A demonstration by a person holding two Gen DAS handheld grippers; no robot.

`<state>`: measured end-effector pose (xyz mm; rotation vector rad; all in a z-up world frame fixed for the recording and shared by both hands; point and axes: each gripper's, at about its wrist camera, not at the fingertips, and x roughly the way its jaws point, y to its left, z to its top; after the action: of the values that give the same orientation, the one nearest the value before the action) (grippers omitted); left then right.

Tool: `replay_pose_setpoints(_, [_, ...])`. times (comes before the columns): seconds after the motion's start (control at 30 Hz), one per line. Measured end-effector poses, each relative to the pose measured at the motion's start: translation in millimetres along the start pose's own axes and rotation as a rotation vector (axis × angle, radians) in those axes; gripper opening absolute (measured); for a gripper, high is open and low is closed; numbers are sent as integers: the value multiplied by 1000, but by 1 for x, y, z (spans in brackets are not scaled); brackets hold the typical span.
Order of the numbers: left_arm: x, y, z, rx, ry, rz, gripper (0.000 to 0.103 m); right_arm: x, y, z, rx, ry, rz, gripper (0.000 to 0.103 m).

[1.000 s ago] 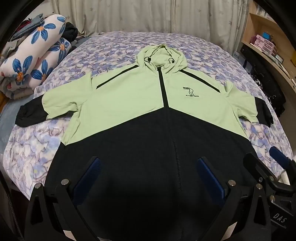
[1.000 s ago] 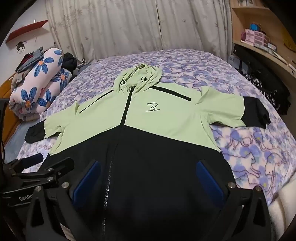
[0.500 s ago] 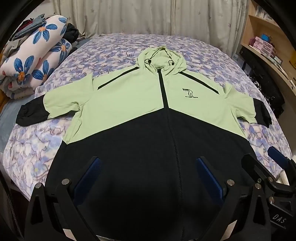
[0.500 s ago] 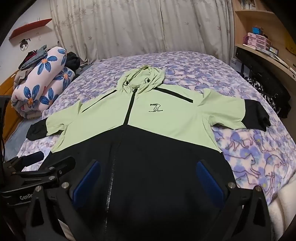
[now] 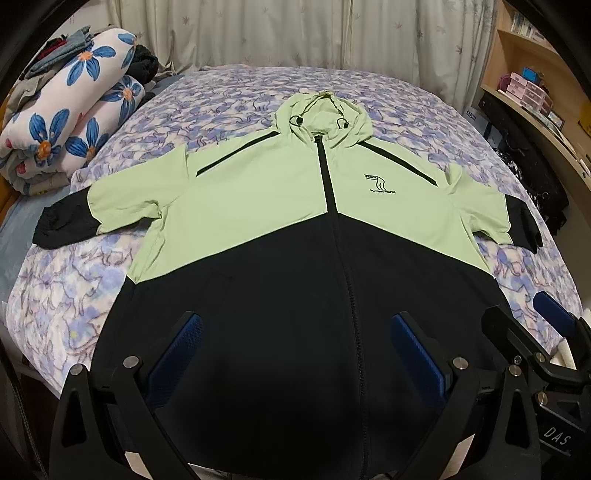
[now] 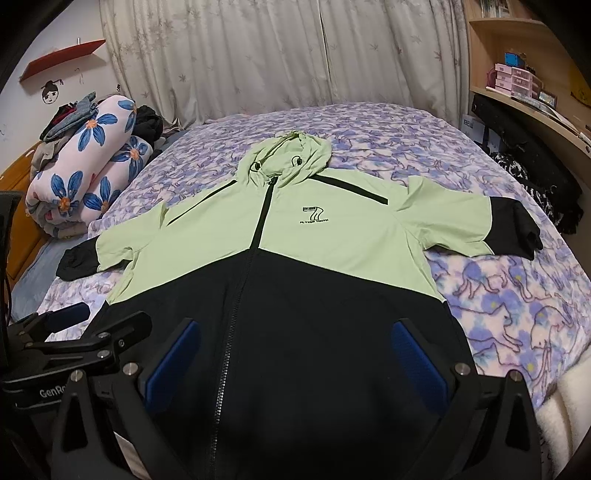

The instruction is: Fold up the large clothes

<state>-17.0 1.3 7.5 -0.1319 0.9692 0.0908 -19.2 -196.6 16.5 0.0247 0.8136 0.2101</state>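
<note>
We see a green and black hooded jacket (image 5: 295, 229) spread flat, front up, across the bed (image 5: 229, 92), which is covered in a purple patterned blanket. The zip is closed, the hood (image 5: 321, 114) points toward the curtains (image 5: 295, 33), and both sleeves lie out to the sides, each ending in a black cuff. The black lower half of the jacket lies nearest us. Our left gripper (image 5: 295, 354) hangs over that black hem with its blue-padded fingers spread wide, gripping nothing. Our right gripper (image 6: 295, 354) hangs just beside it, fingers likewise wide apart and empty. A rolled floral quilt (image 5: 70, 122) lies at the bed's left edge, and wooden shelves (image 6: 517, 85) with small boxes stand to the right.
</note>
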Motion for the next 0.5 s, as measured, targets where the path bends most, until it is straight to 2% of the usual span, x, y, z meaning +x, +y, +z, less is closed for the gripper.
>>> replay_pose_setpoints(0.5, [0, 4, 0, -4, 11, 22, 100, 1, 7, -2, -18, -8, 13, 103])
